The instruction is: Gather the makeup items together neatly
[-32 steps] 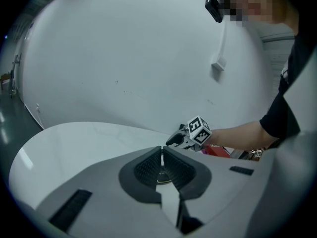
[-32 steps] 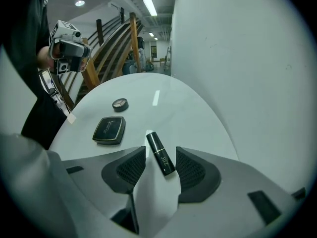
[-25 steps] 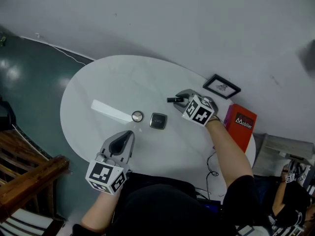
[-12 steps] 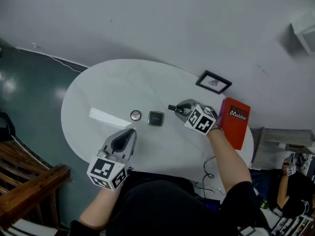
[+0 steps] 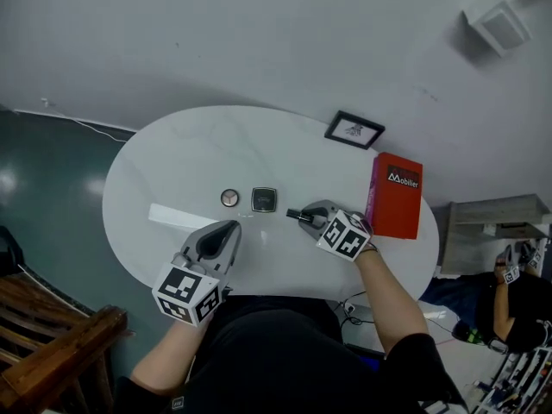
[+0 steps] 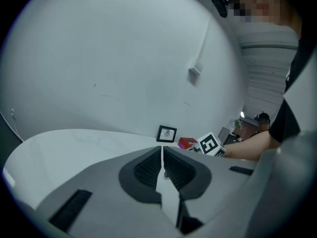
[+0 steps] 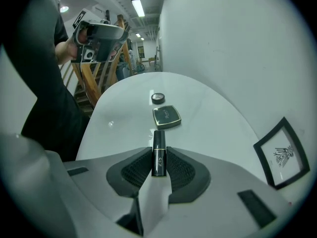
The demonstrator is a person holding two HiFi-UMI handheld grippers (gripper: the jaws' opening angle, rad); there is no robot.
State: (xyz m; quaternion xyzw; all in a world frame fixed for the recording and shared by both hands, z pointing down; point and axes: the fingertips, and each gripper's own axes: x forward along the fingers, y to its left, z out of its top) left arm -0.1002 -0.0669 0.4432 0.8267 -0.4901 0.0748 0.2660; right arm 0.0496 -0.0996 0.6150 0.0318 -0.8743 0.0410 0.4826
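Note:
A black lipstick (image 7: 158,155) lies lengthwise between the pads of my right gripper (image 7: 158,163), which is shut on it; its cap end sticks out ahead of the jaws. In the head view the lipstick (image 5: 294,214) and right gripper (image 5: 305,216) are just right of a square dark compact (image 5: 264,199), with a small round compact (image 5: 228,197) further left. Both compacts (image 7: 166,116) (image 7: 157,98) lie straight ahead on the white table (image 5: 172,158). My left gripper (image 5: 217,241) is shut and empty, raised near the table's front edge, its pads meeting (image 6: 162,165).
A black picture frame (image 5: 354,130) leans at the table's far edge by the wall. A red box (image 5: 395,195) stands at the right end of the table, close to my right wrist. A wooden chair (image 5: 52,352) is at the lower left.
My right gripper has come nearer to me with the lipstick, from beyond the square compact to beside it on the right. The left gripper has stayed shut and nearly still.

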